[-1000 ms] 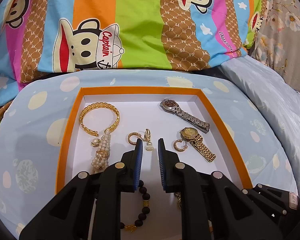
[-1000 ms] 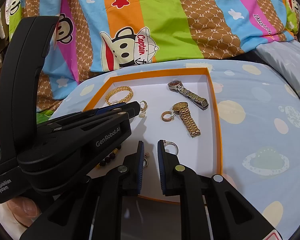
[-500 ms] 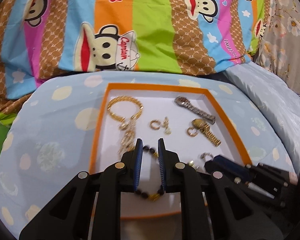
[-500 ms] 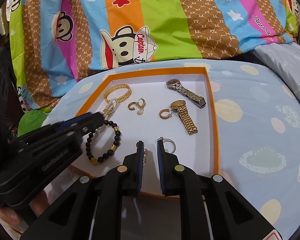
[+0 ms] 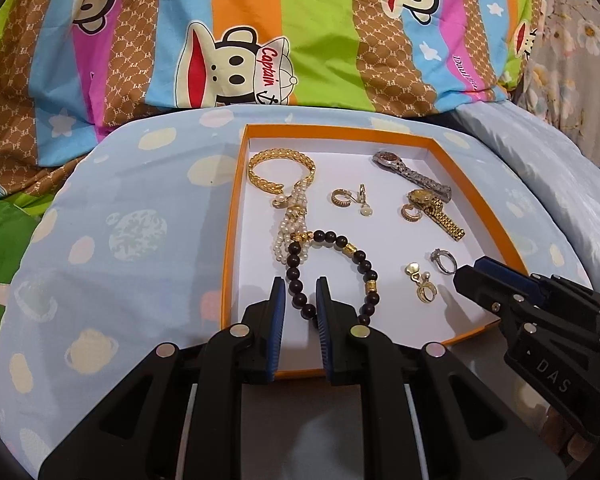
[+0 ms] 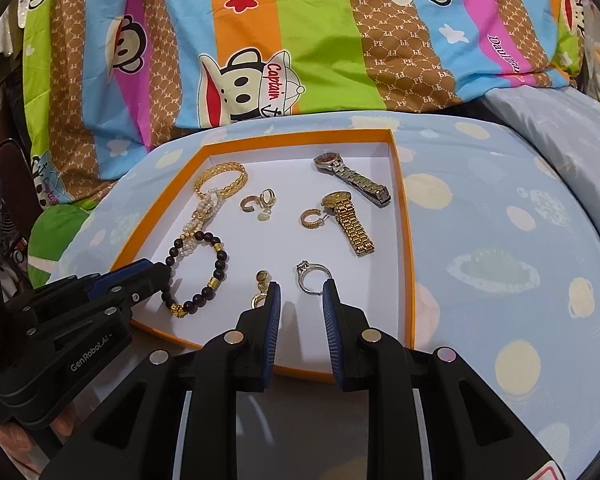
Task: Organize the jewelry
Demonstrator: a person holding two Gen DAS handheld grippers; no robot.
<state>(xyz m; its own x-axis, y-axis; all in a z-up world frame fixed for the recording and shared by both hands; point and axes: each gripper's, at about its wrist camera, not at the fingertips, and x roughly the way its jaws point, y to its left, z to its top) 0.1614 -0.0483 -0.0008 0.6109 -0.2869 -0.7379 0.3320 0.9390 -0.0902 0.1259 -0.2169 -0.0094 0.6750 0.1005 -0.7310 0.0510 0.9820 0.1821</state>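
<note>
While both grippers hang over the near edge of the orange-rimmed tray (image 5: 236, 216), neither has anything clamped. The left gripper (image 5: 300, 284) has its blue-padded fingers (image 5: 278, 312) a narrow gap apart, and in its own view the dark bead bracelet (image 5: 332, 276) runs up through that gap; whether the pads brush the beads I cannot tell, though from the right wrist view the left gripper (image 6: 162, 276) sits just beside the bracelet (image 6: 198, 272) at its left. The right gripper (image 6: 298, 288) stands somewhat wider apart over bare white tray floor, with the silver ring (image 6: 314, 278) just beyond its right finger and a small gold earring (image 6: 260, 290) just beside its left finger. Farther back in the tray lie a gold chain bracelet (image 5: 280, 172) touching a pearl strand (image 5: 294, 220), a pair of gold hoop earrings (image 5: 350, 198), a silver watch (image 5: 410, 170) and a gold watch (image 5: 436, 212) with another hoop (image 5: 410, 212) beside it. The tray rests on a pale blue spotted cushion (image 5: 120, 248), in front of a striped cartoon-monkey blanket (image 5: 300, 32).
</note>
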